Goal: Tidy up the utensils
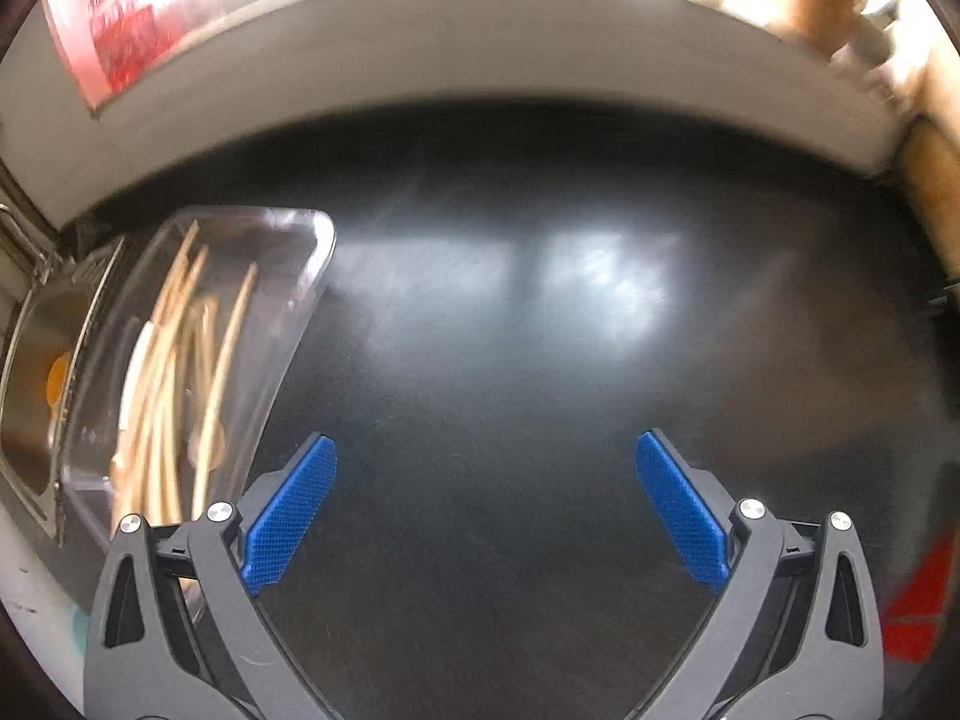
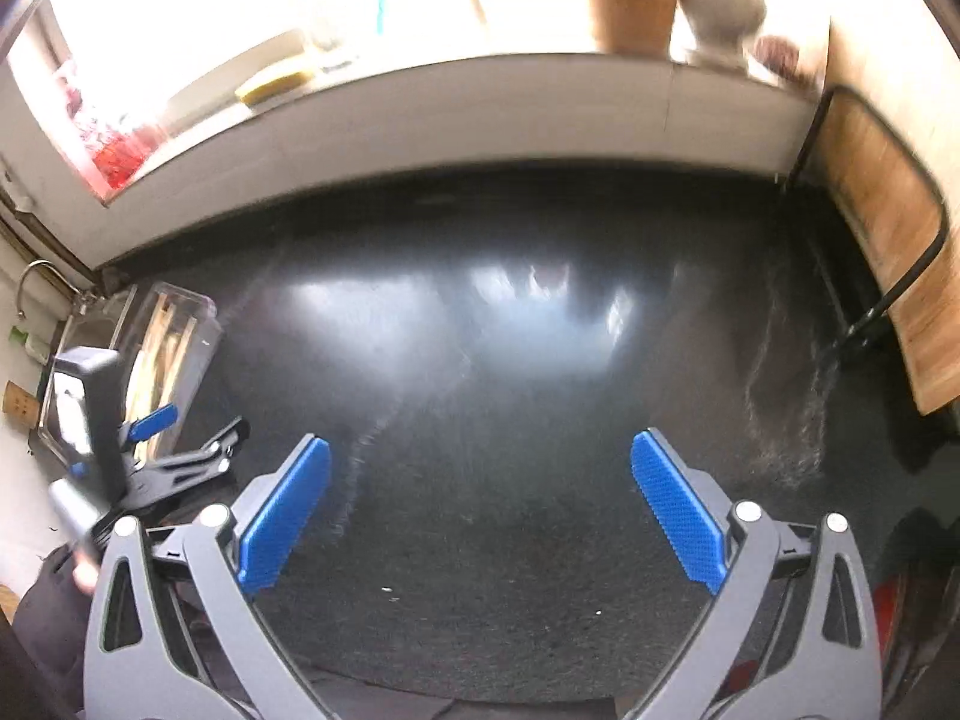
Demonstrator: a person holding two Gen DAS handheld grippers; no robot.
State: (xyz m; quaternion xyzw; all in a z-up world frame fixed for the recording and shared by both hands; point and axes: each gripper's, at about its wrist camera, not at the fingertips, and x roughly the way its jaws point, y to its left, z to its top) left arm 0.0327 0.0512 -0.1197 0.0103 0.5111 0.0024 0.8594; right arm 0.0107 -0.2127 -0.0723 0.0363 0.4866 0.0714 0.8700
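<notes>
In the left wrist view, a dark glossy countertop [image 1: 510, 360] spreads wide and bare ahead, bounded at the far side by a pale ledge [image 1: 420, 60] and on the right by a wooden edge. The left gripper [image 1: 485, 507] hovers low over this bare stretch with its two blue pads [image 1: 292, 507] spread wide and nothing between them. One clear plastic container [image 1: 198, 360] lies just left of the left pad, along the counter's left edge beside a metal sink [image 1: 30, 390]; it holds a bundle of wooden chopsticks [image 1: 174, 372], too blurred to count exactly, roughly half a dozen. In the right wrist view, the same dark counter fills the middle, open from the ledge down to the near edge, with a wooden board [image 2: 882, 228] leaning along the right side. The right gripper [image 2: 480, 507] is also held wide apart, empty, pointing at the ledge. Far left, the left gripper [image 2: 162, 450] sits beside the container [image 2: 174, 348], well apart from the right one.
</notes>
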